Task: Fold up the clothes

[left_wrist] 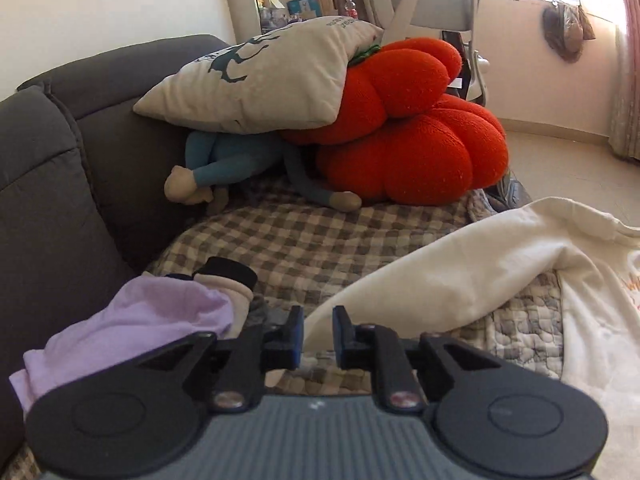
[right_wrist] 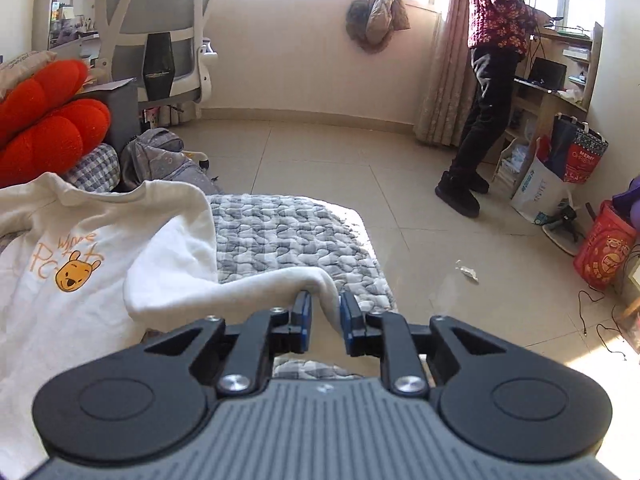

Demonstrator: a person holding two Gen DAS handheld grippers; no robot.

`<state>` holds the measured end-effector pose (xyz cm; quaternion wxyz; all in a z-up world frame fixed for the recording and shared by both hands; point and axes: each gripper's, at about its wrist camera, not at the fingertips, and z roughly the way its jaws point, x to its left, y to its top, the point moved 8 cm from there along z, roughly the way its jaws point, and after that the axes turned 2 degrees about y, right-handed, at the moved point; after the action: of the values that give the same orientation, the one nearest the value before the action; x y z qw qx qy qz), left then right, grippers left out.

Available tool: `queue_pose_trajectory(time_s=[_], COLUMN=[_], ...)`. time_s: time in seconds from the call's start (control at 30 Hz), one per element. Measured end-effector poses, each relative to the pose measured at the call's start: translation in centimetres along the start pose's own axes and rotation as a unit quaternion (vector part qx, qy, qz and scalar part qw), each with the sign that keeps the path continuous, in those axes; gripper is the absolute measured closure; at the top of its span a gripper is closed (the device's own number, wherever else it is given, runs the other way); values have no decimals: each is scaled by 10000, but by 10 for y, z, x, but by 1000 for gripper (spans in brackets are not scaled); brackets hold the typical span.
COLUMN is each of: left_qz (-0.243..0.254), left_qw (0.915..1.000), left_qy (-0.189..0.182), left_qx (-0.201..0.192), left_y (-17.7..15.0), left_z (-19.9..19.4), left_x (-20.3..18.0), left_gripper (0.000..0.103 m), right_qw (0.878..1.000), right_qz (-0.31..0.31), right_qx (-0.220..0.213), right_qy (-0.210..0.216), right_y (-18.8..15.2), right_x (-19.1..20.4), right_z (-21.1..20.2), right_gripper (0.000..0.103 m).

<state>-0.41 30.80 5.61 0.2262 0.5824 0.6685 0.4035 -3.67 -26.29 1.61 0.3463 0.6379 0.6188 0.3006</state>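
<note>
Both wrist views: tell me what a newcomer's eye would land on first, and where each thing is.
The big red-orange plush cushions piled at the far end of the sofa stand out first, with a cream printed pillow leaning on top. Next comes the white sweatshirt with a yellow bear face, spread over the checked quilt; one sleeve trails between the open fingers of the right gripper. A person in a red patterned top stands by the window.

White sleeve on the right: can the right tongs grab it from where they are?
Probably yes. The sleeve's cuff already lies between the open right tongs, draped over the quilted blanket, with nothing covering it. Closing should catch it.
</note>
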Motion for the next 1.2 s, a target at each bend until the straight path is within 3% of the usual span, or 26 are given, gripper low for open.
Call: queue_pose_trajectory(time_s=[0.03,0.07,0.13,0.2,0.27,0.4,0.47,0.53,0.57,0.6,0.63,0.7,0.8,0.9,1.03,1.2], left_qz=[-11,-21,-52,-100,-165,-286,-427,-580,-591,-567,-539,-502,-491,-547,93,536], left_qw=[9998,9993,9962,9868,9768,9660,9596,9554,9548,9548,9547,9539,9511,9389,9334,9349], left_qy=[-181,-363,-859,-1602,-2113,-2557,-2742,-2822,-2834,-2841,-2850,-2896,-3002,-3336,-3538,-3430], left_qx=[12,24,90,233,288,243,460,653,679,670,658,608,536,645,594,737], left_y=[-14,-28,-56,-84,-97,-102,-107,-115,-117,-119,-120,-117,-113,-111,-123,-144], left_z=[-10,-20,-39,-56,-65,-63,-56,-48,-46,-44,-43,-46,-54,-84,-132,-138], left_x=[-5,-9,-22,-42,-59,-76,-82,-87,-89,-90,-92,-91,-89,-89,-108,-127], left_gripper=[53,48,48,48,48,48,49,53,63,82,87,95,96,97,97,96], right_qw=[9998,9992,9952,9830,9687,9525,9491,9425,9419,9419,9418,9428,9429,9484,9522,9602], right_qz=[-109,-222,-206,45,159,261,245,456,481,494,506,471,466,449,526,326], right_qx=[-2,-8,186,405,605,822,967,1126,1113,1089,1065,970,671,354,134,501], right_qy=[176,344,936,1790,2401,2920,2988,3114,3131,3140,3150,3153,3229,3118,3007,2729], right_y=[-12,-24,-48,-64,-74,-78,-84,-96,-98,-99,-101,-99,-82,-55,-31,-51], right_x=[10,19,38,58,80,116,127,130,131,133,134,135,130,110,79,68], right_z=[-6,-12,-28,-40,-50,-60,-57,-54,-55,-56,-57,-61,-77,-99,-126,-117], right_gripper=[32,31,31,31,31,34,48,73,79,84,88,89,91,92,93,93])
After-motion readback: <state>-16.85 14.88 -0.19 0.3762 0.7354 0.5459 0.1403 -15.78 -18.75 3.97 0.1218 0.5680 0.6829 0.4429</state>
